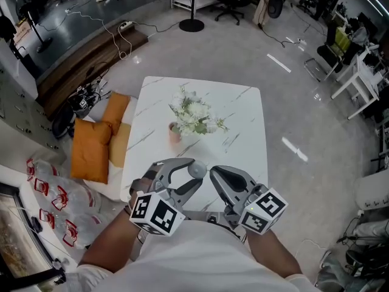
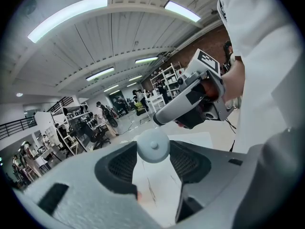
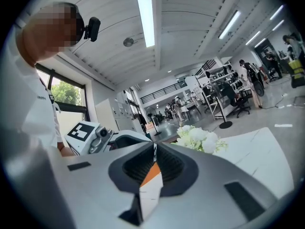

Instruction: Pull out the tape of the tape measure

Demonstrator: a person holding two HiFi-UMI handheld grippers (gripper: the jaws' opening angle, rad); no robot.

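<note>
Square black-and-white markers on cube of left gripper (image 1: 194,175) and of right gripper (image 1: 214,173). Left fingers (image 2: 119,168) clamped on round grey tape measure (image 2: 152,145), over near edge of white marble surface (image 1: 243,111). Right fingers (image 3: 169,163) pressed together, holding nothing, just beside tape measure at 3 o'clock. Potted flowers (image 1: 193,115) at 12 o'clock. Orange cushions (image 1: 91,148) at 9 o'clock, off surface.

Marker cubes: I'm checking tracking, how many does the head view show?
2: one cube on the left gripper, lower left; one cube on the right gripper, lower right.
</note>
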